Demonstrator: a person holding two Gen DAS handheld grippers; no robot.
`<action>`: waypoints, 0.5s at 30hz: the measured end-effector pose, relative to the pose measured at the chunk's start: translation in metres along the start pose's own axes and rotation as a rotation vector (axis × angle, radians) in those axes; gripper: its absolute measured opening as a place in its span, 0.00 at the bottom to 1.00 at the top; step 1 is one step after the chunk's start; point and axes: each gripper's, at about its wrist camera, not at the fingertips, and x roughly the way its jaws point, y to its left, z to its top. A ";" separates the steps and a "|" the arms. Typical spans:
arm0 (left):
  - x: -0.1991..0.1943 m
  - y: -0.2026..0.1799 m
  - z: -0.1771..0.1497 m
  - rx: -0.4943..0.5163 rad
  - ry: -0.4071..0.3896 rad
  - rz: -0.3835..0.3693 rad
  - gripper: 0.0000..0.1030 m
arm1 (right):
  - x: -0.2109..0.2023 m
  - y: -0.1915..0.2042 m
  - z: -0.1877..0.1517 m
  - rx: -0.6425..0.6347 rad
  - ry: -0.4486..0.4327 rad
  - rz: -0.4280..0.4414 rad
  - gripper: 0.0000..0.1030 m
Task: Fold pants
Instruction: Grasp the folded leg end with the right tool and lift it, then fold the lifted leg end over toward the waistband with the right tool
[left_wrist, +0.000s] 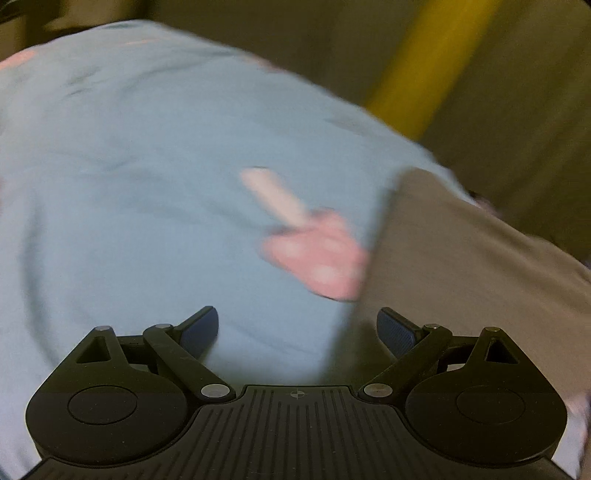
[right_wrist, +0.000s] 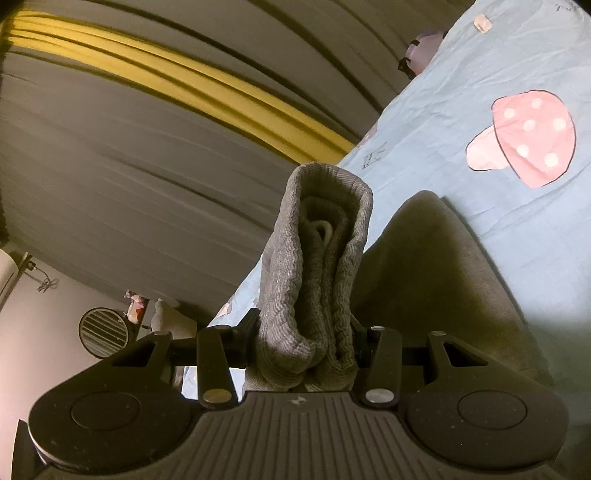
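the grey pants (right_wrist: 317, 280) stand bunched in thick folds between the right gripper (right_wrist: 306, 332) fingers, which clamp them partway closed; the rest trails down onto the blue mushroom-print bed sheet (right_wrist: 498, 55). the left gripper (left_wrist: 297, 328) hangs tilted down over the sheet near the pants' edge (left_wrist: 461, 251), fingers spread wide, holding nothing.

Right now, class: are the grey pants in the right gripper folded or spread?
Folded: the grey pants show stacked layers bunched inside the right gripper.
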 end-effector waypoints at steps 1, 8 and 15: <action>-0.003 -0.008 -0.003 0.044 0.008 -0.059 0.93 | 0.000 0.000 -0.001 0.004 0.002 -0.003 0.44; -0.013 -0.079 -0.040 0.476 0.040 -0.086 0.97 | 0.003 -0.003 0.000 0.038 0.008 -0.011 0.44; 0.012 -0.084 -0.041 0.488 0.131 0.021 0.96 | 0.000 0.004 -0.003 0.013 -0.005 0.001 0.44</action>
